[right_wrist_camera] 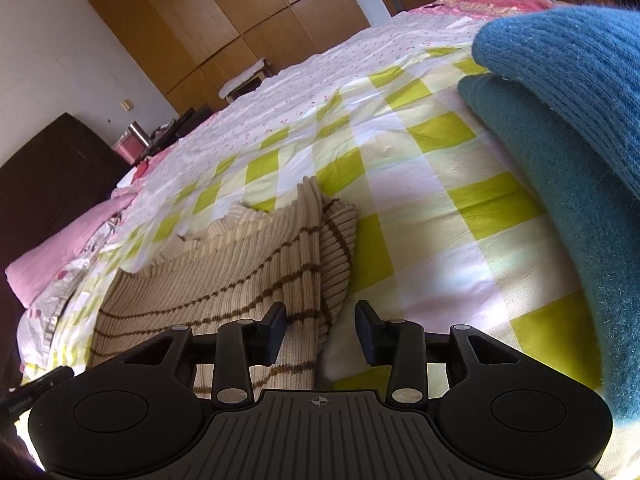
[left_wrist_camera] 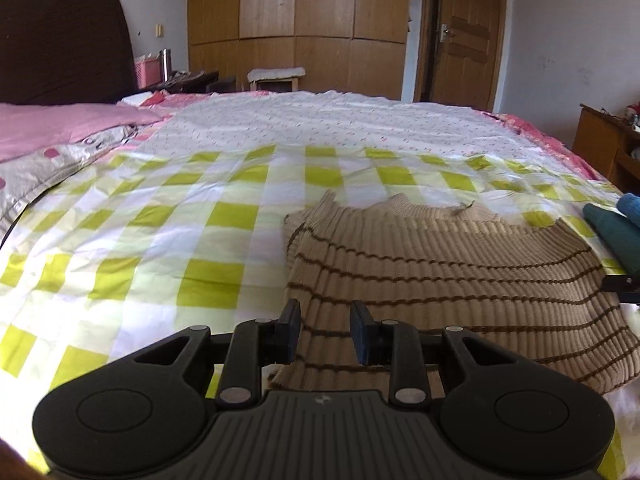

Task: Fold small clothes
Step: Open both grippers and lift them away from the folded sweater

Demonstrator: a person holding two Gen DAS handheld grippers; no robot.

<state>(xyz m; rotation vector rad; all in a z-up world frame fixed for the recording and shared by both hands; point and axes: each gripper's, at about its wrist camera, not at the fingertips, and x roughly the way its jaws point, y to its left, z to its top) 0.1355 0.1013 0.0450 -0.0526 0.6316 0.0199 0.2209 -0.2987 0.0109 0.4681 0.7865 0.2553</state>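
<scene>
A beige ribbed sweater with thin brown stripes [left_wrist_camera: 440, 276] lies flat on the green-and-white checked sheet [left_wrist_camera: 200, 240], neck away from me. My left gripper [left_wrist_camera: 325, 320] is open, hovering over the sweater's near left hem. In the right wrist view the same sweater [right_wrist_camera: 224, 280] lies at lower left, its right side folded inward. My right gripper [right_wrist_camera: 322, 324] is open, straddling the sweater's right edge just above the sheet [right_wrist_camera: 420, 200]. Neither gripper holds anything.
Folded teal and blue knitwear [right_wrist_camera: 568, 128] is stacked at the right of the bed, also seen in the left wrist view [left_wrist_camera: 616, 224]. A pink quilt [left_wrist_camera: 60, 128] lies at the left. Wooden wardrobe [left_wrist_camera: 296, 20] and door stand beyond the bed.
</scene>
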